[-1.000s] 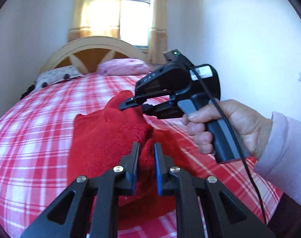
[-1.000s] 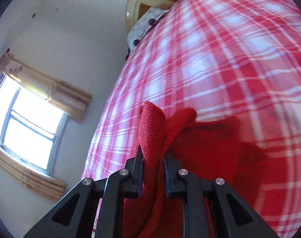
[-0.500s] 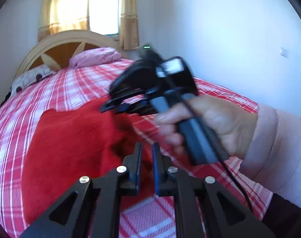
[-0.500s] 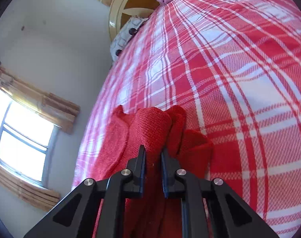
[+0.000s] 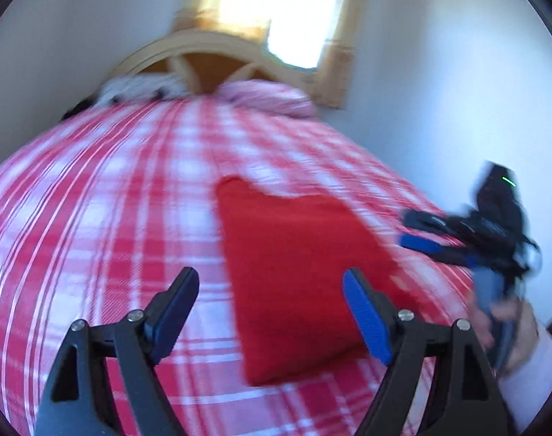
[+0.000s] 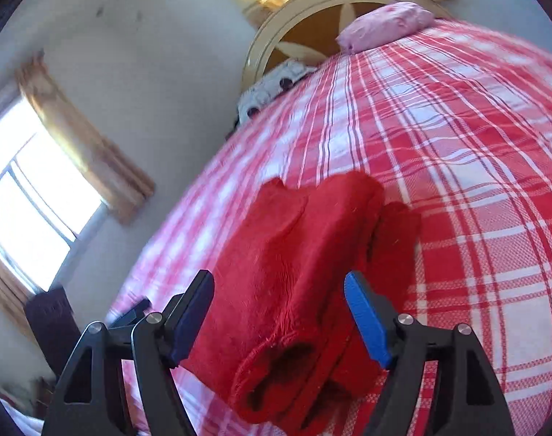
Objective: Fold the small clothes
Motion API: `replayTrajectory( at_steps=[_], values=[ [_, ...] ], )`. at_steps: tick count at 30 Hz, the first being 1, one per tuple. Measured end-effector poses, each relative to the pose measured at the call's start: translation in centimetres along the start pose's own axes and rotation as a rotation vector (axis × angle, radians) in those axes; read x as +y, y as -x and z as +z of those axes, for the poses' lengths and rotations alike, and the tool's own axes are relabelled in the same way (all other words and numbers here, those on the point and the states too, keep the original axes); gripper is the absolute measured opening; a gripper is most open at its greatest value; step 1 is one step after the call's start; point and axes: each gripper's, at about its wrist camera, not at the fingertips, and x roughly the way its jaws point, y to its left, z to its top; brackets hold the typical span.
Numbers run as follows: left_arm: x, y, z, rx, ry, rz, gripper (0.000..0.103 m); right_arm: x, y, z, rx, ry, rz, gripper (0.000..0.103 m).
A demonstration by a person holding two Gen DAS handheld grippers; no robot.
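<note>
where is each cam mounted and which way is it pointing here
Left wrist: on the left claw, facing up the bed toward headboard and window; shows its open fingers, plus the right claw in the person's hand.
Right wrist: on the right claw, tilted, low over the red garment; shows its open fingers.
Both share: garment, plaid bedspread, pink pillow.

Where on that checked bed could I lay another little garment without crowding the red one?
Bare checked bedspread stretches wide to the left of the folded red garment, and more lies between it and the pink pillow by the headboard. The right side is crowded: the right gripper and hand hover there.
</note>
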Motion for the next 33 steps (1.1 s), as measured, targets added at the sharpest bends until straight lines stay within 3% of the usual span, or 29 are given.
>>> replayTrajectory(
  at_steps=[5,7,8,11,16,19,23,27,28,33],
  values=[
    [2.2,-1.0,-1.0,0.044,0.089,0.057,0.084,0.8,-3.6,-0.9,0.070,0.059,-0.145,0.073],
    [2.3,-1.5,-1.2,0.050,0.078,0.080,0.084,0.6,-4.6,-1.1,0.068,0.080,-0.146,0.043],
    [2.4,-1.6,-1.2,0.054,0.072,0.091,0.084,0.6,-5.0,-1.3,0.080,0.086,-0.124,0.022],
    [3.0,-3.3,-0.5,0.081,0.052,0.116,0.084,0.8,-4.4,-1.5,0.078,0.085,-0.116,0.018],
    [3.0,-3.6,0.4,0.064,0.046,0.101,0.084,2.3,-0.1,-2.2,-0.014,0.175,-0.209,0.018],
    [2.3,-4.3,0.7,0.064,0.024,0.102,0.084,1.1,0.3,-3.6,0.016,0.195,-0.288,0.018],
    [1.3,-5.9,0.5,0.091,0.008,0.096,0.084,-1.9,0.1,-4.3,0.019,0.079,-0.201,0.020],
    [0.3,-7.3,-0.3,0.123,-0.033,0.123,0.084,-2.6,0.7,-3.9,0.008,0.069,-0.163,0.042],
    [0.2,-7.3,-0.4,0.123,-0.041,0.134,0.084,-2.7,1.1,-3.9,0.006,0.063,-0.156,0.043],
    [0.9,-6.1,0.1,0.120,-0.043,0.149,0.084,-3.4,6.9,-2.7,-0.182,-0.021,-0.171,0.044]
  ],
)
